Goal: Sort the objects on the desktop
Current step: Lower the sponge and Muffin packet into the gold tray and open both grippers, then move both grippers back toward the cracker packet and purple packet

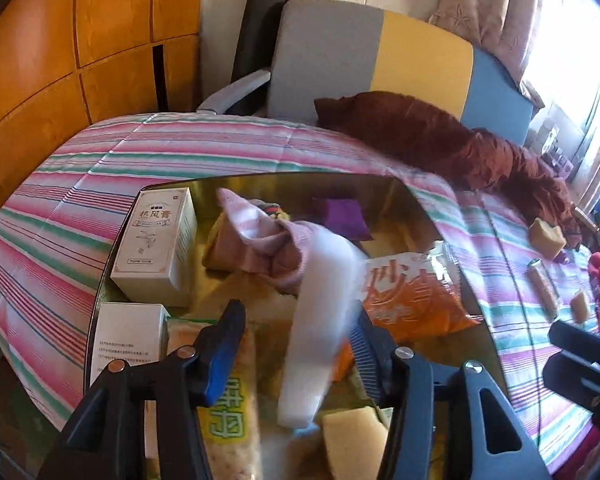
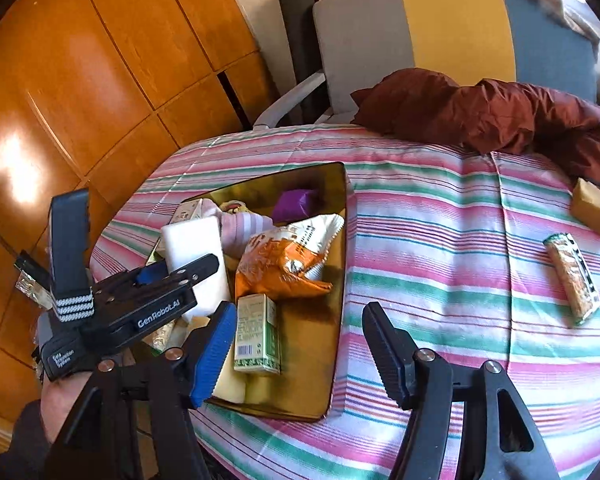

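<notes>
A gold tray (image 2: 332, 280) on the striped tablecloth holds an orange snack bag (image 2: 284, 264), a pink sock (image 1: 260, 240), a purple pouch (image 2: 294, 202), white boxes (image 1: 156, 248) and a green carton (image 2: 258, 328). My left gripper (image 1: 296, 344) hovers over the tray with its jaws open; a blurred white sponge block (image 1: 320, 320) is between them, against the right finger, and I cannot tell if it is held. It also shows in the right wrist view (image 2: 198, 256). My right gripper (image 2: 300, 348) is open and empty above the tray's right rim.
On the cloth to the right lie a yellow sponge (image 2: 594, 204) and a wrapped snack bar (image 2: 574, 276). A dark red garment (image 2: 480, 112) lies at the far table edge. A chair (image 2: 420, 40) stands behind, wooden cabinets (image 2: 100, 80) at left.
</notes>
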`<action>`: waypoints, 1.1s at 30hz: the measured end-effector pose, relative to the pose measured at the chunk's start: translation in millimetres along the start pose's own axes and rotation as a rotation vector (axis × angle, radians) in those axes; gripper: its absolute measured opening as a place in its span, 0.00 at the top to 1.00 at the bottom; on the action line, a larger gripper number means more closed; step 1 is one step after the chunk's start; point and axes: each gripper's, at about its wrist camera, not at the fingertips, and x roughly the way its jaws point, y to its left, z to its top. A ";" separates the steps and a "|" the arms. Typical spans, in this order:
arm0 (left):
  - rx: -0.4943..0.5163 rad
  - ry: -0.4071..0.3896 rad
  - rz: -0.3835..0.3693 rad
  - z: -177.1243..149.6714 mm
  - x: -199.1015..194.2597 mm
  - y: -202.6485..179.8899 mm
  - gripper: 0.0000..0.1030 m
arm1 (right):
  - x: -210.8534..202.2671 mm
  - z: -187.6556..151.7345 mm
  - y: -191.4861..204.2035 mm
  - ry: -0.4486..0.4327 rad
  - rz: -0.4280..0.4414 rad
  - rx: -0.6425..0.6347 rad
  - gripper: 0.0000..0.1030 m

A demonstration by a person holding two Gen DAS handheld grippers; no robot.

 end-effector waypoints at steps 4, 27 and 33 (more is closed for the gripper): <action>-0.033 -0.026 -0.003 -6.6 -15.6 6.1 0.45 | -4.4 -7.8 -6.3 0.000 -0.024 0.005 0.35; 0.129 -0.066 -0.169 -10.5 -55.4 -72.9 0.43 | -45.6 -48.6 -111.0 0.012 -0.135 0.255 0.24; 0.167 -0.059 -0.209 -6.5 -54.2 -93.8 0.43 | -64.1 -56.6 -143.5 0.018 -0.181 0.297 0.24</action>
